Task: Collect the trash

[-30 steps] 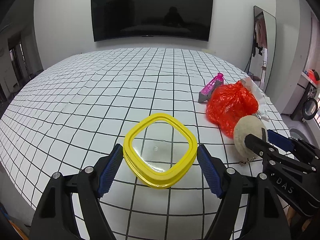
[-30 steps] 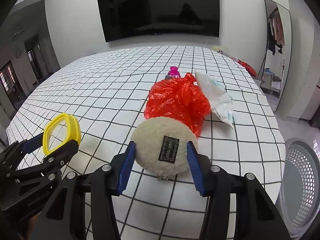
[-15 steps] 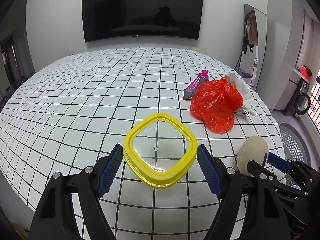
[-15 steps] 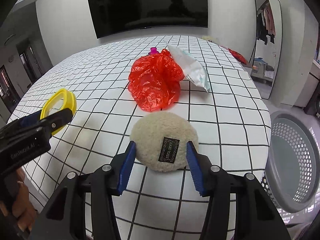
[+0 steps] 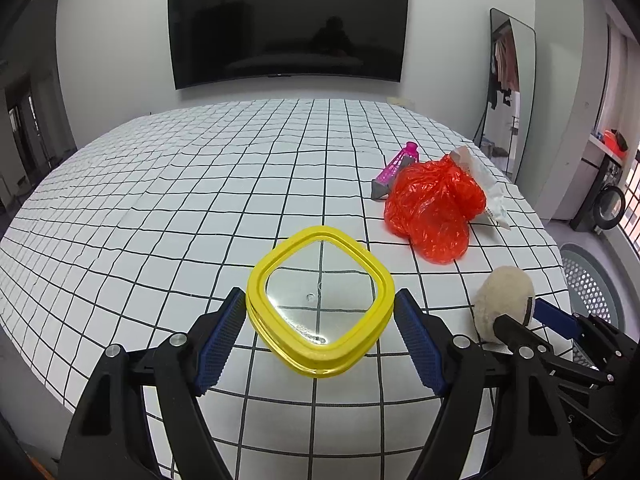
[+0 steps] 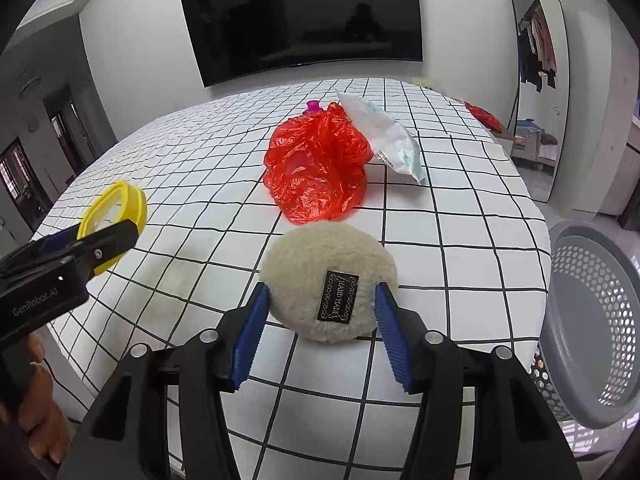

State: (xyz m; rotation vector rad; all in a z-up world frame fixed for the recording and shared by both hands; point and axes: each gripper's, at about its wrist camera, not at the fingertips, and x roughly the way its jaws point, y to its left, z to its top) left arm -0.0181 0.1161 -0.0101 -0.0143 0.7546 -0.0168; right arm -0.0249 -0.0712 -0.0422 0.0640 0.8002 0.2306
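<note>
Left tool [image 5: 320, 320] pinching square yellow-rimmed clear plastic lid [image 5: 319, 300] — right tool [image 6: 320, 324], jaws just widening, loose around round cream fleece pouch [image 6: 328, 280]; grey perforated plastic basket [image 6: 592, 320] plain only from right wrist.

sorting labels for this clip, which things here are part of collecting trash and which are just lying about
Part of the job:
- crumpled red plastic bag
- white crinkled plastic wrapper
- grey perforated plastic basket

Just lying about, as far as I can judge:
- yellow-rimmed clear square lid
- round cream fleece pouch
- pink plastic bottle
- black wall television
</note>
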